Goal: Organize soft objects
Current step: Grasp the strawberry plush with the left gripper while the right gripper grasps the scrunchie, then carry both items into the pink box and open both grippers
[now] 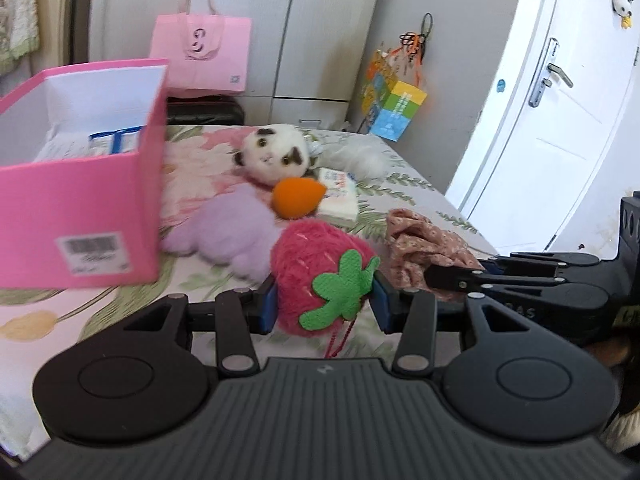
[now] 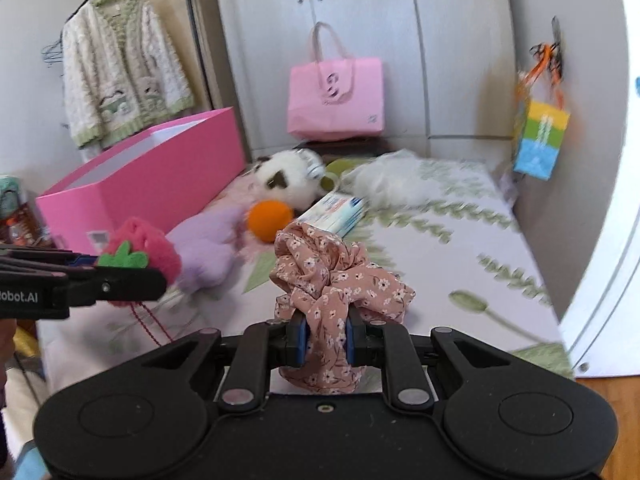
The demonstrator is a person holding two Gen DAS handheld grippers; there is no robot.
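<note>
My left gripper is shut on a pink plush strawberry with a green felt leaf, held above the bed; it also shows in the right wrist view. My right gripper is shut on a crumpled pink floral cloth, also seen in the left wrist view. On the bed lie a purple plush, an orange plush, a white panda-like plush and a white furry item. An open pink box stands at the left.
A tissue pack lies by the orange plush. A pink paper bag stands behind the bed. A colourful bag hangs on the wall by the white door. A knitted jacket hangs at the left.
</note>
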